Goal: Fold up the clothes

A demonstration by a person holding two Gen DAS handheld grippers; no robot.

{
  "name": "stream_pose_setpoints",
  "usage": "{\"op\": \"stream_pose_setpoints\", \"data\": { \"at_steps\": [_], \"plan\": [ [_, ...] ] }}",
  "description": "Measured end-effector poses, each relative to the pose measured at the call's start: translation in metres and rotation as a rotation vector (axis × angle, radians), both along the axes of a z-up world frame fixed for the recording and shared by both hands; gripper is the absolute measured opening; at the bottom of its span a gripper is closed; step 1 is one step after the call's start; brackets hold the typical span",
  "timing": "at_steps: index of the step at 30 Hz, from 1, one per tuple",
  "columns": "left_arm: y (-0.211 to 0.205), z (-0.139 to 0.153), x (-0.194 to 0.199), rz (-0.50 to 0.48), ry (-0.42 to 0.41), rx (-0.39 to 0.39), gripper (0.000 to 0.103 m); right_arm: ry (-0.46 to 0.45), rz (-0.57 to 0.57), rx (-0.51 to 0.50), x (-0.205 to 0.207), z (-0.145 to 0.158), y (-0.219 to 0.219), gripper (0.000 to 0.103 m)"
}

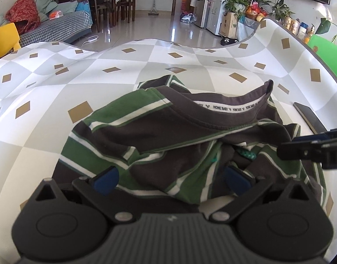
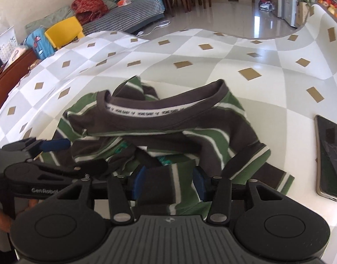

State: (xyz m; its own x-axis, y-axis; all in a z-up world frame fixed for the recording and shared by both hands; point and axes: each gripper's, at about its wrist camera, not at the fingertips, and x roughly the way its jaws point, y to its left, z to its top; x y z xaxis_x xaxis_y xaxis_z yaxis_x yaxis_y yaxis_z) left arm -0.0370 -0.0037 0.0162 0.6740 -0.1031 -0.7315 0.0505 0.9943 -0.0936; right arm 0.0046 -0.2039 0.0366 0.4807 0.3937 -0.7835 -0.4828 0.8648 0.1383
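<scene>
Lying in a rumpled heap near the middle of the checkered counter [image 1: 190,70], the green, brown and white striped T-shirt [image 1: 168,132] is showing no clean fold yet: its collar is standing up at the far side, a sleeve is bunching out at the far left, and the body is crumpling over itself, so nearly all of the folding seems to be still ahead. The left gripper [image 1: 170,179] is hovering at the near edge with its blue fingers [image 1: 105,180] spread wide, cloth lying between them but not being pinched. The right gripper [image 2: 169,181] is holding its fingers [image 2: 139,182] about half spread astride a striped fold, and I cannot tell whether they are pressing it. A dark smartphone [image 2: 328,156] is lying to the right, just beside the shirt.
</scene>
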Motion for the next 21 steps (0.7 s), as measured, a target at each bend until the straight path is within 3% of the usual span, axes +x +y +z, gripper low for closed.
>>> {"op": "stream_pose_setpoints", "data": {
  "at_steps": [10,17,21],
  "plan": [
    [0.019,-0.02,0.013,0.086,0.065,-0.046,0.103,0.029,0.132,-0.11,-0.003,-0.03,0.034,0.046],
    [0.012,-0.025,0.014,0.067,0.049,0.007,0.103,-0.007,0.144,-0.141,-0.003,-0.034,0.043,0.047],
    [0.01,-0.025,0.013,0.065,0.041,0.019,0.103,-0.02,0.12,-0.143,0.0,-0.034,0.04,0.034]
  ]
}}
